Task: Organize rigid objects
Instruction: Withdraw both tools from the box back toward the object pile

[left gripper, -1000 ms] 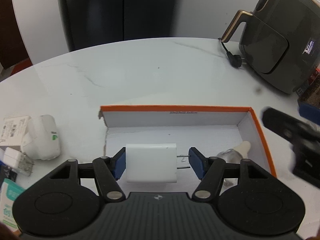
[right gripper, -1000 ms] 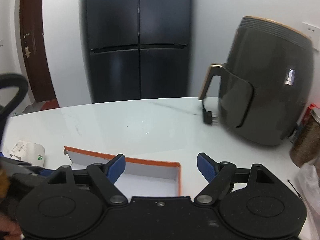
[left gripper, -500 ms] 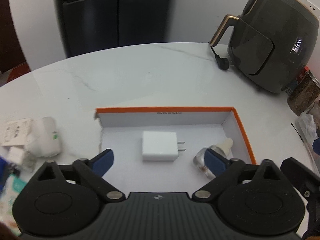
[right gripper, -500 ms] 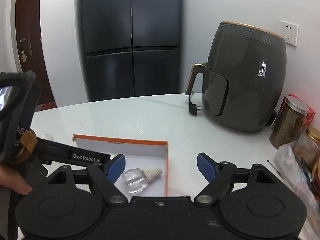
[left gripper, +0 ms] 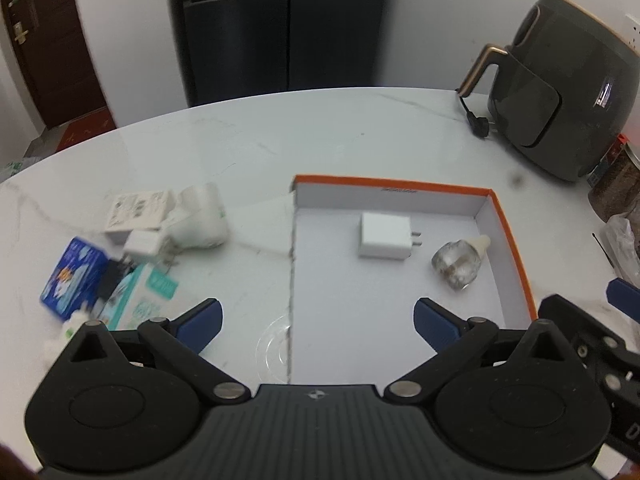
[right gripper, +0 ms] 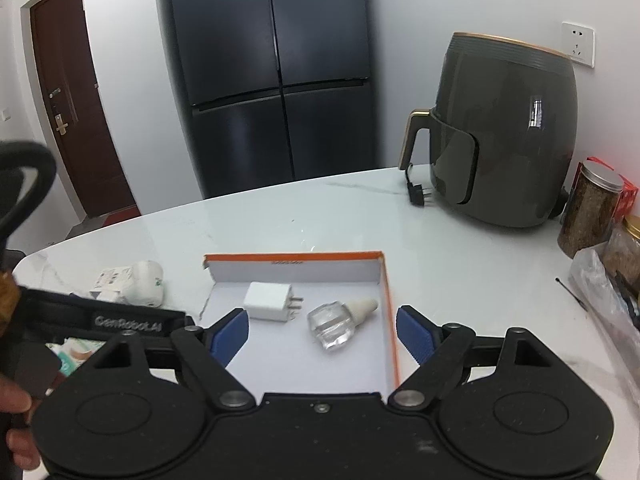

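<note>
At the top centre of both views stands a dark fridge (right gripper: pixel 276 80), w/ a grey air fryer (right gripper: pixel 504 136) at the right on the white desk (left gripper: pixel 240 152). Mid-frame sits an orange-rimmed box (left gripper: pixel 512 232); inside, near its far wall, lie a white charger (left gripper: pixel 384 236) and, just to its right, a clear bottle (left gripper: pixel 458 264), apart. A pile of small packs (left gripper: pixel 132 256) is at mid-left of the left view, outside the box. At the bottom, the left gripper (left gripper: pixel 316 316) and right gripper (right gripper: pixel 322 332) are both spread wide, holding nothing.
</note>
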A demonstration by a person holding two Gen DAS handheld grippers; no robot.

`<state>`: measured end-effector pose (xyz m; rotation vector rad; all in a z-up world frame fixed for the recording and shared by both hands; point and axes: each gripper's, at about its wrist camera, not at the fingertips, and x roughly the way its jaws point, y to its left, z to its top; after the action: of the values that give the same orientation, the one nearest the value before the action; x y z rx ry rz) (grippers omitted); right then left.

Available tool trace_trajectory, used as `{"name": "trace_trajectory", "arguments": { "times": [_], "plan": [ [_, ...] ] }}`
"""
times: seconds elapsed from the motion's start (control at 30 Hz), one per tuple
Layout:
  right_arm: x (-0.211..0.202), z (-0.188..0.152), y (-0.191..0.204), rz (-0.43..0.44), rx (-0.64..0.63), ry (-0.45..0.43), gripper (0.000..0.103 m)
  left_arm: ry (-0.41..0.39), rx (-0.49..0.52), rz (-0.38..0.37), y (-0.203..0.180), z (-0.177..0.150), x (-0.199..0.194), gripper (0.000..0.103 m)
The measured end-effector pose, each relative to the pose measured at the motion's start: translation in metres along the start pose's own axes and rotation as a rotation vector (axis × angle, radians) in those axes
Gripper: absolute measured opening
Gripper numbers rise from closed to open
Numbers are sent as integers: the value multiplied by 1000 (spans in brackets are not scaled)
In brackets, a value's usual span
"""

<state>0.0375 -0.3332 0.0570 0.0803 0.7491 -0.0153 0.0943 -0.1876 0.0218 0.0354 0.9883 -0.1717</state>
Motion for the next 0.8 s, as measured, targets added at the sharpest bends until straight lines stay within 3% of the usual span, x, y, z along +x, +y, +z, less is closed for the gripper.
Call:
{"name": "trace_trajectory", "arguments": {
  "times": [0.8],
  "plan": [
    [-9, -10, 68, 110, -54, 31, 97, -29, -102, 74, 65, -28, -37, 103]
  ]
}}
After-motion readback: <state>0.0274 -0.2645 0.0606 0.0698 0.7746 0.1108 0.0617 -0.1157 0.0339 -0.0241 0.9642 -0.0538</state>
